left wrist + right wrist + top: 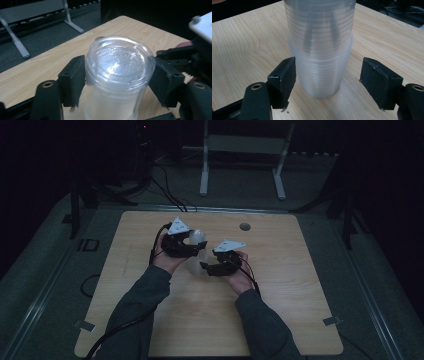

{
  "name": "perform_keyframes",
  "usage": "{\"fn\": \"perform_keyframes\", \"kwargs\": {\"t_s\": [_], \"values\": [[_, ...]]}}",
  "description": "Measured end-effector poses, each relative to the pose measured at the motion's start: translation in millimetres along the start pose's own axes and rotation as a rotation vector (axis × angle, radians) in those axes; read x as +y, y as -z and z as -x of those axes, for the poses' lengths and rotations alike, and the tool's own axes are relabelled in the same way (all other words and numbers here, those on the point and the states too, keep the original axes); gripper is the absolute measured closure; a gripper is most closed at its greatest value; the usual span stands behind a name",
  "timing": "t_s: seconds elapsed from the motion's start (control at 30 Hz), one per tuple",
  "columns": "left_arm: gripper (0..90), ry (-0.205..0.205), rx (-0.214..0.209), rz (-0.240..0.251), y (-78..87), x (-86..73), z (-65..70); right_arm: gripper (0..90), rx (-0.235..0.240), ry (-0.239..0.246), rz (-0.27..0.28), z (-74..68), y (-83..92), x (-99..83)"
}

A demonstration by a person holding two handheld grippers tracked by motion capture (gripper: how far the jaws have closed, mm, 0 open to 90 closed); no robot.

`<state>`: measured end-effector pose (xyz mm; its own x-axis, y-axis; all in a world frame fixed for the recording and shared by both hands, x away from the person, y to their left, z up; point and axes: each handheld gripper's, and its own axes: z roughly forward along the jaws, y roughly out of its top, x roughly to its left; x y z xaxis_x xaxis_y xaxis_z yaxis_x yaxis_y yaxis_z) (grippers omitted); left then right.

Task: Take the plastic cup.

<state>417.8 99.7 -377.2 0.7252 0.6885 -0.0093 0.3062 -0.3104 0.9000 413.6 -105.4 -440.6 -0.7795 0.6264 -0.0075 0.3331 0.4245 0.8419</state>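
The person's 2 sleeved forearms come in from the near edge of the light wooden counter (280,320) and meet near its middle. There a stack of clear plastic cups (117,75) stands upside down on the wood, its ribbed walls flaring out toward the base.

The right gripper (328,82) sits low, at the bottom cup of the stack. Its jaws are partly apart: the left pad lies at or just against the cup wall, while the other pad stands clear of the cup, with bare wood showing between them, so it is not clamping.

The left gripper (117,75) is higher, at the upper part of the stack. Its 2 black pads sit against opposite sides of the topmost cup, just below that cup's upturned bottom, and grip it at a middling width.

In the high view the left gripper (182,245) and the right gripper (220,262) flank the pale stack (197,250), each carrying a grey 3-cornered plate.

Farther back, a small round hole (244,226) sits in the counter near its far edge. Beyond it, a pale metal frame (242,150) stands on the dark floor.
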Motion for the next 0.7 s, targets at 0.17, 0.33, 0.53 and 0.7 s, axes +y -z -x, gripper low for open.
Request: {"fn": "perform_keyframes", "kwargs": {"t_s": [0.17, 0.33, 0.53, 0.7], "values": [[36.5, 0.003, -0.006, 0.005, 1.6, 0.8, -0.7, 27.0, 0.007, -0.001, -0.005, -1.1, -7.0, 2.0], [37.5, 0.005, -0.007, 0.008, 2.9, 1.5, -1.3, 24.3, 0.009, -0.003, -0.001, -1.7, -13.1, 2.1], [37.9, 0.01, -0.012, 0.015, 4.2, 2.9, -1.6, 24.2, 0.016, -0.001, 0.006, -2.8, -15.8, 2.5], [39.0, 0.013, -0.01, 0.017, 6.4, 5.0, -2.9, 24.3, 0.027, 0.011, 0.001, -5.8, -18.8, 4.5]]}}
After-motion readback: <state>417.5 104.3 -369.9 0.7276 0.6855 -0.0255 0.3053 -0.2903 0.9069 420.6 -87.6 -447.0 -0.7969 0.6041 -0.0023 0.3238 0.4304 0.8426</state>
